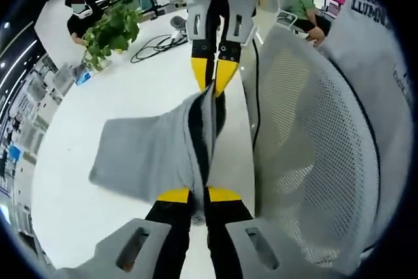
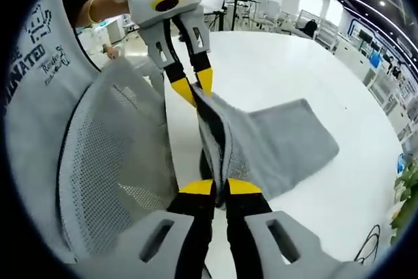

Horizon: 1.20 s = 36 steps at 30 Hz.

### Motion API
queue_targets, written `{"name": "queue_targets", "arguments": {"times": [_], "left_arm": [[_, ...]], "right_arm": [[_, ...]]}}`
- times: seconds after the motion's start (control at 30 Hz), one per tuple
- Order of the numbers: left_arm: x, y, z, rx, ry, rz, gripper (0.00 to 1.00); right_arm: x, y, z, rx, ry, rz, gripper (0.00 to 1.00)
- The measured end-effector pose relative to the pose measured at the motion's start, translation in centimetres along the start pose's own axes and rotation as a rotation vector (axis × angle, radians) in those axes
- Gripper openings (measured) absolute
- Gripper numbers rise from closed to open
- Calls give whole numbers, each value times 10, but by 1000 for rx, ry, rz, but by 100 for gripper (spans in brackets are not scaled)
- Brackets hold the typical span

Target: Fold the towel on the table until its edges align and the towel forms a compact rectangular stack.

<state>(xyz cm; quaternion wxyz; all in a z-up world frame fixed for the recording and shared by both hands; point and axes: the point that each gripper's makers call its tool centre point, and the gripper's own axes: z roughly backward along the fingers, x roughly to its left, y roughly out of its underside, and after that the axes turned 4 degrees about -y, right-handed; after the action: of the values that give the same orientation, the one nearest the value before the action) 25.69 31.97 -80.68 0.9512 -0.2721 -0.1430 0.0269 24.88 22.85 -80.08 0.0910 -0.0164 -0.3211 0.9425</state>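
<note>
— Towel [image 1: 153, 155] count?
— One grey towel, lifted at one edge, the rest draped on the white desk [image 1: 98, 83].
— Tongs?
— Two: left tongs [image 1: 198, 195] and right tongs [image 2: 220, 187] both clamp its edge.

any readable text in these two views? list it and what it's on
"LUMINA", cut off at the edge: white shirt in the left gripper view.
"INATED", start cut off: the same shirt in the right gripper view.
Smaller lines of print beside both: too blurred to read.
No text on the towel, chair or table.
</note>
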Motion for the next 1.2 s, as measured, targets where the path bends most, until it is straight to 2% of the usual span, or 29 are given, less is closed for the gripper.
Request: {"name": "queue_targets", "arguments": {"times": [0.2,0.47,0.7,0.83,0.93,1.07,1.2], "left_arm": [[-2,-6,10,-6,-10,-10,7],[-16,-14,26,0,30,-9,7],[-21,-20,43,-5,55,14,7],[-21,-22,46,-33,77,62,7],[-17,-23,46,-59,86,119,7],[-3,-22,45,-71,86,138,7],[11,-22,40,-81,80,154,7]], "right_arm": [[9,-2,7,-6,-25,-15,4],[26,-8,20,-14,-79,-53,4],[44,-15,31,-17,-155,-44,4],[48,-19,36,-10,-186,-40,4],[45,-20,37,-9,-194,-58,4],[35,-26,38,-62,-192,-135,4],[20,-31,41,-82,-182,-152,4]]}}
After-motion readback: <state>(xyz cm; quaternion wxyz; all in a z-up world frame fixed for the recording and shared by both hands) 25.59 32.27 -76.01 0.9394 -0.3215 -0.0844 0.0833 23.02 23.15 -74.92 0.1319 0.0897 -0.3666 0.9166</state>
